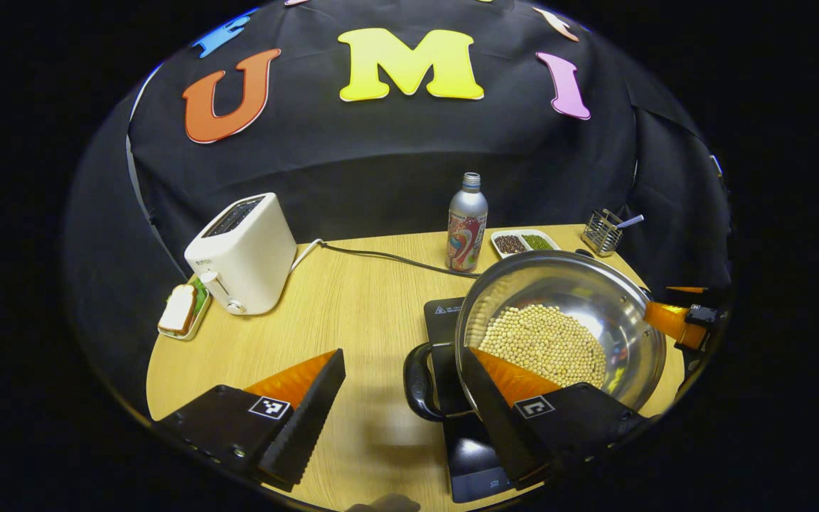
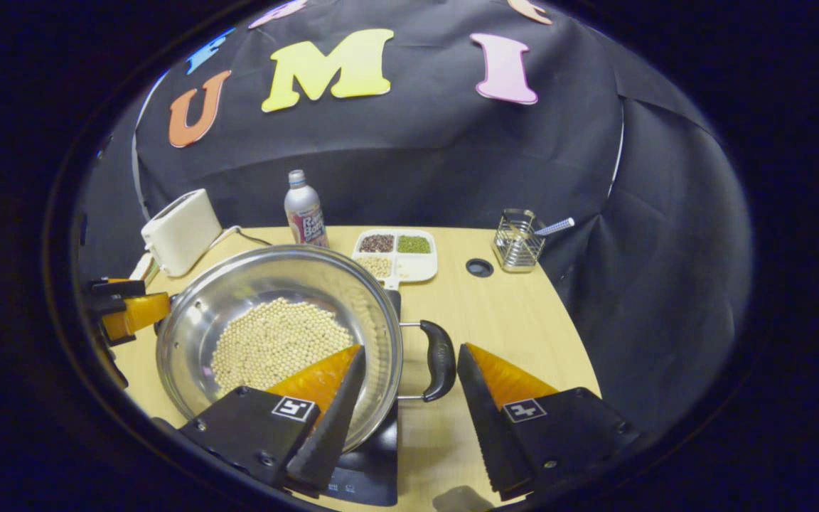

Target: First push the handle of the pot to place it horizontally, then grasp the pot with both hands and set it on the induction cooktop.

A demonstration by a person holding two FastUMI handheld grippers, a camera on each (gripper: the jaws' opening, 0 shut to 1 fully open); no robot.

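Left gripper view: left gripper (image 1: 402, 384) wide open around pot (image 1: 560, 327) handle (image 1: 420, 380), cooktop (image 1: 463, 434) mostly hidden beneath.

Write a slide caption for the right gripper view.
Open right gripper straddles the handle of the bean-filled pot sitting on the induction cooktop.

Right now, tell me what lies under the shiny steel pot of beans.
The black induction cooktop lies beneath the steel pot; its front edge shows, the rest is covered.

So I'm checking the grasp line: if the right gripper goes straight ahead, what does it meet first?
Probably the pot's side handle, lying between the open fingers of the right gripper; depth is hard to judge.
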